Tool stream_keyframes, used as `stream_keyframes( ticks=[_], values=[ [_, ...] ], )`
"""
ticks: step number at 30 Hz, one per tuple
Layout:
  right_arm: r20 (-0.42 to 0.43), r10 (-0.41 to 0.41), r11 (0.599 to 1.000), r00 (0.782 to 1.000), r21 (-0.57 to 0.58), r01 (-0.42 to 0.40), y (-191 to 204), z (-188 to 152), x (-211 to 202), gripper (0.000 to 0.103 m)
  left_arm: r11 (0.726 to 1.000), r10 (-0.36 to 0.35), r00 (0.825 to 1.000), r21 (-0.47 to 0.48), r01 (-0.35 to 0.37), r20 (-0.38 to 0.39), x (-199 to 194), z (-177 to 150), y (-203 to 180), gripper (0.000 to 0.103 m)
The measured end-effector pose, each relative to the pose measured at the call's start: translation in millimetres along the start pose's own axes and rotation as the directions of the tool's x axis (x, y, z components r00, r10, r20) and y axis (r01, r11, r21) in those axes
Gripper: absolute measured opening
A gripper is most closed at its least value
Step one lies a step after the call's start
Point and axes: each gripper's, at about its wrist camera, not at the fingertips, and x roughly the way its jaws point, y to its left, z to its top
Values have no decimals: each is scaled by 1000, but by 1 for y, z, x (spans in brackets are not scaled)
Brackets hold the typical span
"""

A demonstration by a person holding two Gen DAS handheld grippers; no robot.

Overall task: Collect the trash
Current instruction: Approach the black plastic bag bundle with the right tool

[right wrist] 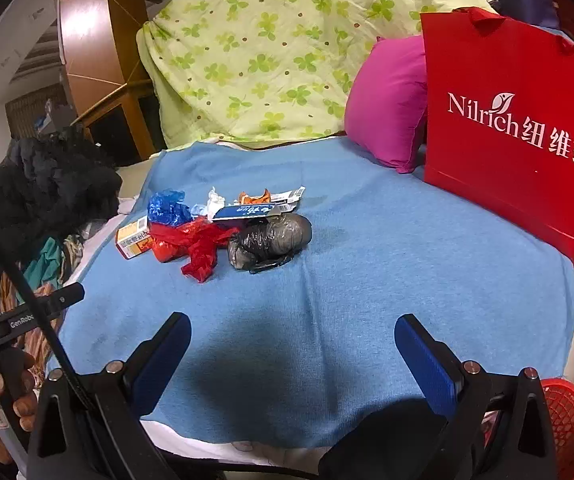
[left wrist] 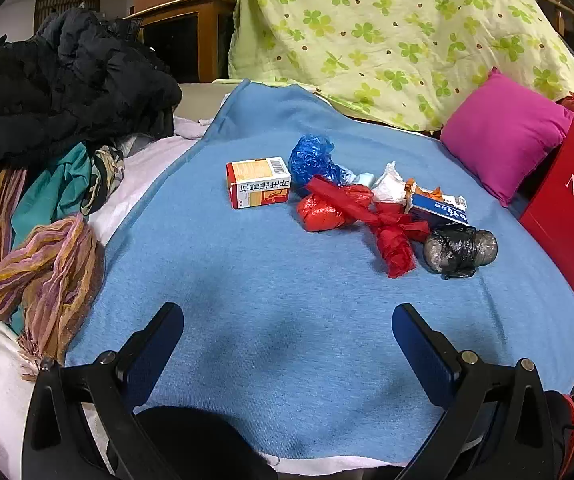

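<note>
The left gripper (left wrist: pixel 287 332) and right gripper (right wrist: pixel 293 340) hover low over the blue blanket (left wrist: pixel 267 280), fingers apart, empty. The trash pile (left wrist: pixel 351 204) lies ahead; the red basket (right wrist: pixel 567 420) is cut off.

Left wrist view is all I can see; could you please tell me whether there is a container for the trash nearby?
Observer: Yes, the right wrist view shows a red mesh basket just past the blue blanket's near right edge.
Operator: Is the right gripper holding anything?
Observer: No, the right gripper has its jaws open and empty above the blanket.
Operator: Is the red paper bag upright?
Observer: Yes, the red paper bag stands upright, with the pink cushion against its left side.
</note>
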Motion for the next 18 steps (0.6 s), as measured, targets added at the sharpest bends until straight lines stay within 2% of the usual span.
stream_keyframes(
  ticks=[18],
  values=[
    [-46,-14,1000,999,2,14,-6,9,33,103,1000,-1,999,21,3,-52,33,4,-10,103]
  ],
)
